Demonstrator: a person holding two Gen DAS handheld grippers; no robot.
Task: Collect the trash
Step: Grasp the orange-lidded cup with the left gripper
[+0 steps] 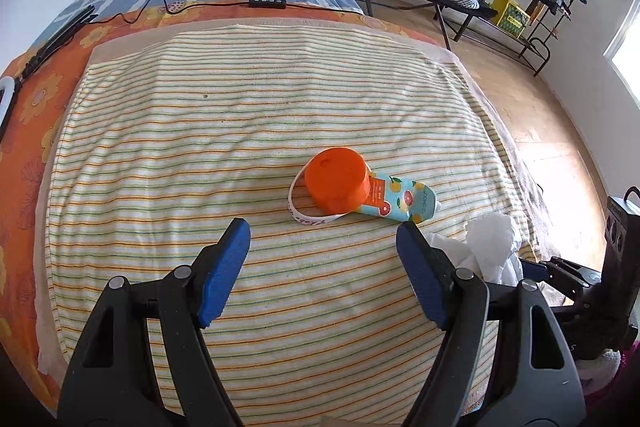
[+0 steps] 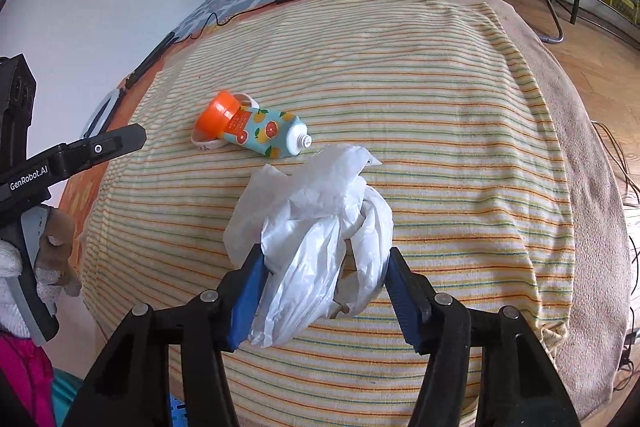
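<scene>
Right gripper (image 2: 322, 279) pinches crumpled white plastic bag (image 2: 316, 227), probably held ready to receive trash. Left gripper (image 1: 322, 231) spread wide, empty, aimed at orange cap (image 1: 336, 183) and fruit-print tube (image 1: 396, 201) lying together on striped towel (image 1: 240, 115), apparently next pickup.

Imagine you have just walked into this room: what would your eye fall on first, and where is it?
First, the orange cap of the fruit-printed tube, lying on its side mid-bed on the striped blanket with a white band beside it. Next, the crumpled white plastic bag between the right claw fingers, nearer the bed's edge. The left claw hangs open before the tube.
</scene>
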